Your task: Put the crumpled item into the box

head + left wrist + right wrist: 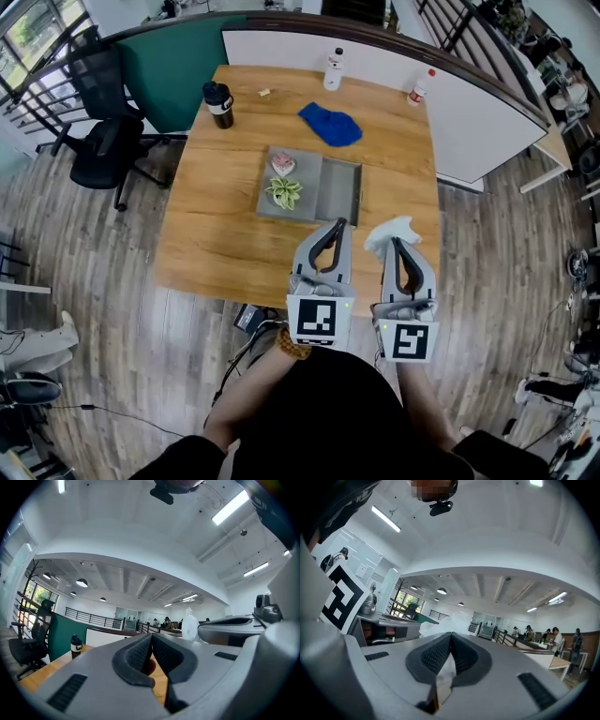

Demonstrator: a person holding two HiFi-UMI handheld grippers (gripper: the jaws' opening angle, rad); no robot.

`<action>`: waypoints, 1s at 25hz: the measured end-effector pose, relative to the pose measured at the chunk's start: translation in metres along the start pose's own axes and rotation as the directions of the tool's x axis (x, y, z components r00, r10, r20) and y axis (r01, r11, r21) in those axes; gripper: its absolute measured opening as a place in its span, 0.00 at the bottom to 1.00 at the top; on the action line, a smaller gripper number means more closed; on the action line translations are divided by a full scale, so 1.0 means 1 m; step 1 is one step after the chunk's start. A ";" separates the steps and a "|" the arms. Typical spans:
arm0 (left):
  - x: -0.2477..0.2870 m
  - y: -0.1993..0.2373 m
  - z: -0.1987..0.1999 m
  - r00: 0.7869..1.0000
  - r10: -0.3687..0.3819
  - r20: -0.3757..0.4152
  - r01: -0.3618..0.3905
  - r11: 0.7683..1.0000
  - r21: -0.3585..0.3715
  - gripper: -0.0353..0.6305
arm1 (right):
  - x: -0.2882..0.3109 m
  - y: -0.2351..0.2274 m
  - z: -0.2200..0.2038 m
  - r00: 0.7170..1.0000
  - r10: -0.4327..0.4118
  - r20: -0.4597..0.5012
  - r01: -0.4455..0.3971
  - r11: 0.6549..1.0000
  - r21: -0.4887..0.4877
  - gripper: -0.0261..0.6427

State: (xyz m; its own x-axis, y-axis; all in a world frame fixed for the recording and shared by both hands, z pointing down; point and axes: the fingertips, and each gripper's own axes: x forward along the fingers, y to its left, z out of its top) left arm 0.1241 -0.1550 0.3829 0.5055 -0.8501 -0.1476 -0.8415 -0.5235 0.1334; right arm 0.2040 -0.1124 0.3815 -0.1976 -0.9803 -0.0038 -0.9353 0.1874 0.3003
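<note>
A white crumpled item (387, 232) is pinched in my right gripper (397, 242), above the wooden table's (216, 234) near right edge. In the right gripper view the jaws (451, 635) are shut on this white crumpled item (444, 666), which bulges up past them. My left gripper (339, 223) hangs just to its left, shut and empty; its pads (140, 654) meet in the left gripper view, where the white item (190, 624) shows to the right. The grey box (355, 192) lies open mid-table, beyond both grippers, with a green item (283, 193) and a pink-white item (282, 166) in its left half.
A blue crumpled cloth (330, 125) lies beyond the box. A black bottle (218, 103) stands at the far left, a white bottle (333, 68) and a red-capped bottle (419, 88) along the far edge. An office chair (103, 141) is left of the table.
</note>
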 end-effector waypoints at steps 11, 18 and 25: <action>0.032 0.038 0.010 1.000 -0.011 0.006 0.011 0.999 0.030 0.09 | 0.053 0.000 0.011 1.000 -0.020 0.019 0.020 1.000 -0.004 0.05; 0.048 0.064 0.007 1.000 -0.022 -0.012 0.023 0.999 0.027 0.09 | 0.087 -0.002 0.022 0.997 -0.055 0.050 0.056 0.998 -0.017 0.05; 0.059 0.088 0.012 0.999 -0.045 0.001 0.045 0.999 0.009 0.09 | 0.115 0.003 0.023 0.997 -0.071 0.015 0.072 0.996 -0.056 0.05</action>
State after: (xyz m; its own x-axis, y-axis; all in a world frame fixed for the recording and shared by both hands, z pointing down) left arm 0.0782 -0.2508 0.3742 0.5425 -0.8256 -0.1549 -0.8197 -0.5607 0.1175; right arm 0.1714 -0.2227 0.3600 -0.1351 -0.9901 -0.0393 -0.9291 0.1128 0.3521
